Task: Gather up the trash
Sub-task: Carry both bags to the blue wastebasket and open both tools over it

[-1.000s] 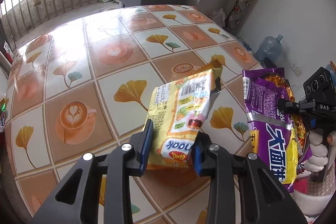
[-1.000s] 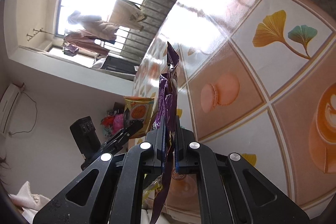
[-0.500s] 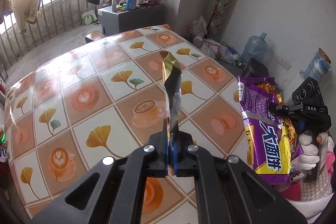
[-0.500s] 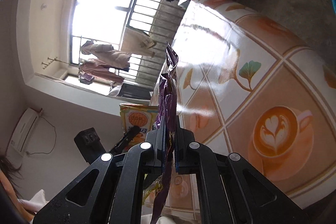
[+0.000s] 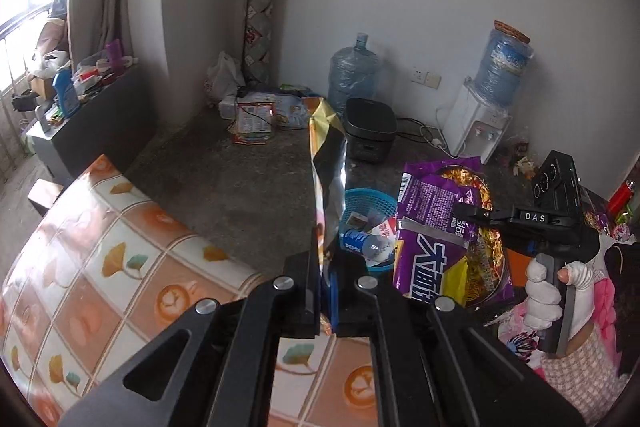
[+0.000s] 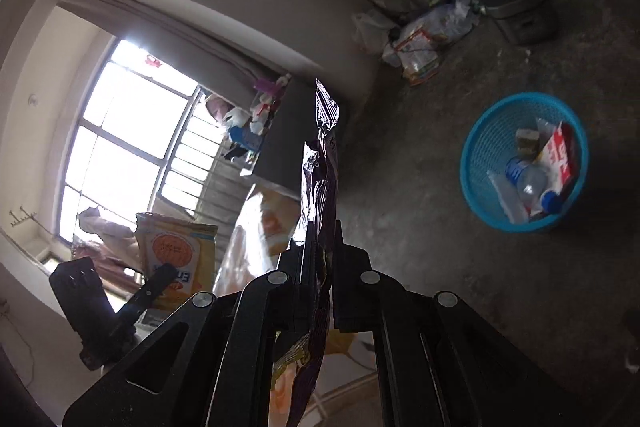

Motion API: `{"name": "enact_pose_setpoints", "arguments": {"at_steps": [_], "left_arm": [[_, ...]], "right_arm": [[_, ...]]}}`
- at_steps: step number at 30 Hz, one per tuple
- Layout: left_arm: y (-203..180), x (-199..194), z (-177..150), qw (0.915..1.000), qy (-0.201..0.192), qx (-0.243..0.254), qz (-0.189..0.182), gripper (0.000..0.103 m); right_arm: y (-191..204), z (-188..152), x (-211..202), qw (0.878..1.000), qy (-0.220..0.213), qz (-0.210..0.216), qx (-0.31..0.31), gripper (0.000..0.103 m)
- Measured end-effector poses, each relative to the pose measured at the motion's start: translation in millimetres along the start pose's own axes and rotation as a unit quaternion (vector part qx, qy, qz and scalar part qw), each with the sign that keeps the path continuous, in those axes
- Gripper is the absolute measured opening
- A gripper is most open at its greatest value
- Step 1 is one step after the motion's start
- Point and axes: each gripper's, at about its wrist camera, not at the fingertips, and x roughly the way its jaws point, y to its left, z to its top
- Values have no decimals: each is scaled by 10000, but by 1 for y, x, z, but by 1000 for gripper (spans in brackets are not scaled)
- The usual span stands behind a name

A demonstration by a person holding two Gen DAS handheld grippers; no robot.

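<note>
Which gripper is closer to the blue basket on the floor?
Right, I think. The right gripper, holding the purple packet, hangs up beside the blue basket. The left gripper, holding the yellow packet, is farther back over the table edge.

The letters "DAS" are read in white on the black body of the right gripper (image 5: 466,213), at the right of the left wrist view. Large white Chinese characters are printed on the purple noodle packet (image 5: 436,247) beside it; smaller print stays illegible.
</note>
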Motion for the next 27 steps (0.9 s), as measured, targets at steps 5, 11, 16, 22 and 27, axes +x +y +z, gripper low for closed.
{"name": "enact_pose_setpoints", "arguments": {"at_steps": [5,11,16,22,27], "left_arm": [[-37,120,37,9936,945,52,-620,3],[-59,250,45,9804,1826,-147,-728,3],[-62,325,42,9703,2205,-408,-912,23],[-51,353,35,9691,2204,-601,-934,51],[-34,339,41,9725,1991,-801,-901,52]], "right_arm": [[-31,28,5,9932,-527,-1030,-161,5],[-77,43,56,9822,-236,-1845,-258,5],[-123,64,101,9797,3,-2006,0,16],[-181,67,133,9730,333,-2085,931,49],[-188,73,121,9789,-28,-1508,1380,62]]}}
